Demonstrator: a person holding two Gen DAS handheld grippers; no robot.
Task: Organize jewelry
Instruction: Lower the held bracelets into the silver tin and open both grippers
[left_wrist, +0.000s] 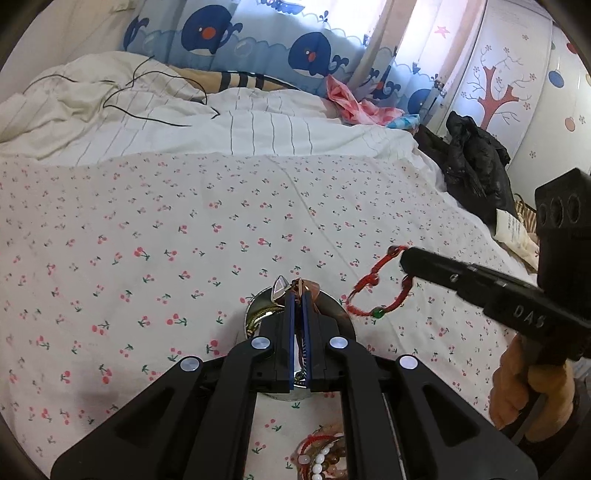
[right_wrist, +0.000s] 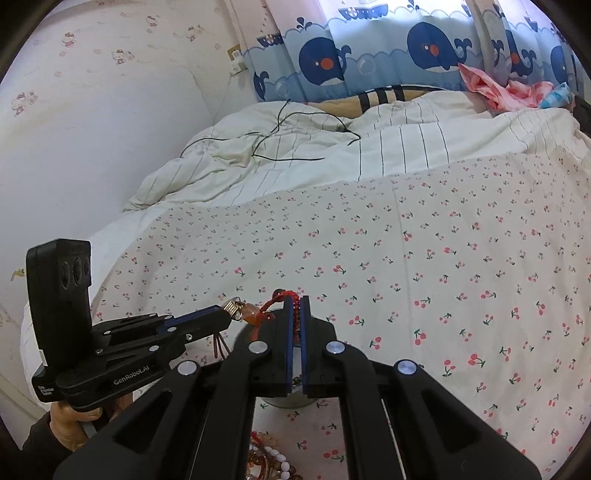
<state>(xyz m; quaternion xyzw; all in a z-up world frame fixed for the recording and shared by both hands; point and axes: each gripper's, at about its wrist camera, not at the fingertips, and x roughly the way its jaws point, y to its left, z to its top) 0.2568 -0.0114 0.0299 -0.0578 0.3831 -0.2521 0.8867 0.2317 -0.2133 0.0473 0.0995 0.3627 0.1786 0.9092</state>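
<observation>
My left gripper (left_wrist: 298, 292) is shut on a brown cord piece with a silver clasp (left_wrist: 279, 287) and an amber bead (left_wrist: 313, 287), just above a round metal tin (left_wrist: 332, 301) with something gold inside. In the right wrist view the left gripper (right_wrist: 221, 313) shows the same clasp (right_wrist: 232, 308), the amber bead (right_wrist: 251, 317) and hanging brown cords. My right gripper (right_wrist: 294, 300) is shut on a red braided bracelet (right_wrist: 277, 297). From the left wrist view the right gripper (left_wrist: 404, 256) holds that red bracelet (left_wrist: 369, 284), whose loop with a green bead dangles beside the tin. The tin (right_wrist: 295, 402) lies under the right fingers.
A heap of beaded bracelets (left_wrist: 325, 456) (right_wrist: 271, 458) lies on the cherry-print sheet (left_wrist: 147, 240) near me. Behind are a rumpled striped duvet (left_wrist: 258, 125) with a black cable (left_wrist: 147, 92), a black jacket (left_wrist: 472, 158) at the bed's right edge, and whale-print curtains.
</observation>
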